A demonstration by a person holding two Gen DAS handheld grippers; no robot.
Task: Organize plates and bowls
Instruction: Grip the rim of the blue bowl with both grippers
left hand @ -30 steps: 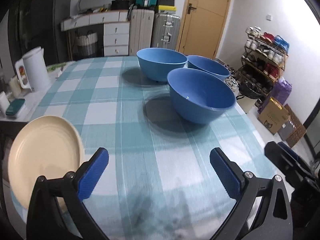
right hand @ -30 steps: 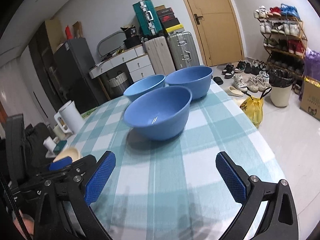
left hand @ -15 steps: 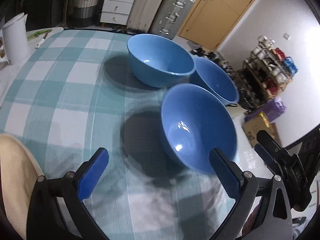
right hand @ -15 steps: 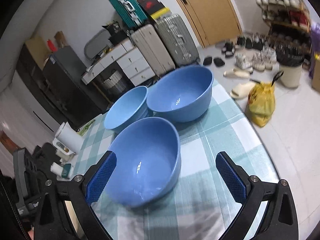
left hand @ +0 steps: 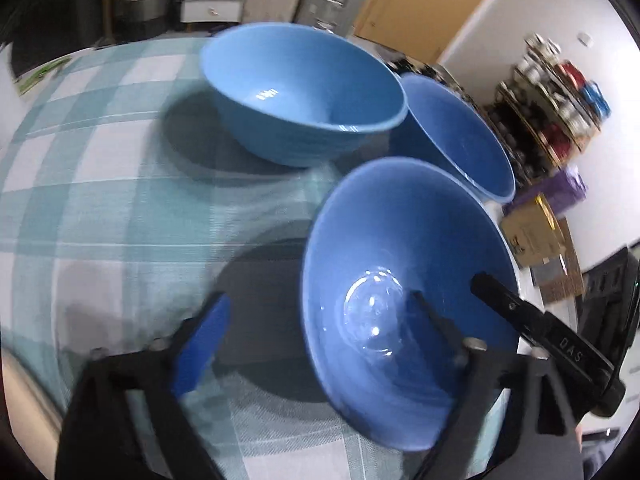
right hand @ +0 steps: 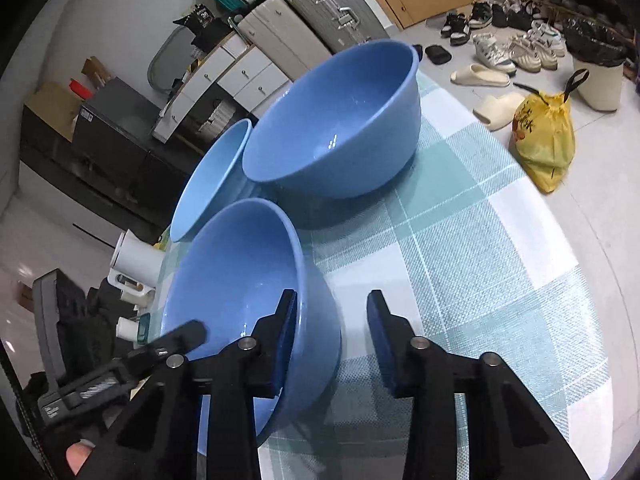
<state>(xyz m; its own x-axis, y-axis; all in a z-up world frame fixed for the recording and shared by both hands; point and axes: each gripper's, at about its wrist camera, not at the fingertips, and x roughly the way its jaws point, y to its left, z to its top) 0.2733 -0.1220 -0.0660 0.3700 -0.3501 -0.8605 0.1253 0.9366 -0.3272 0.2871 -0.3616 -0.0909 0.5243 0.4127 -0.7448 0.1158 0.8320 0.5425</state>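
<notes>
- Straddling the nearest blue bowl (right hand: 236, 280), your right gripper (right hand: 332, 328) has its jaws spread, one finger inside the rim, one outside.
- Your left gripper (left hand: 320, 320) is spread wide too, right finger inside that bowl.

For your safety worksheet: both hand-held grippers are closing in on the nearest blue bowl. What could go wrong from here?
1. The right hand-held gripper straddles the rim of the nearest bowl; pinching one side could tip it.
2. That bowl sits close to the table edge, so a slip might send it to the floor.
3. Lifting may knock the neighbouring bowl.
</notes>
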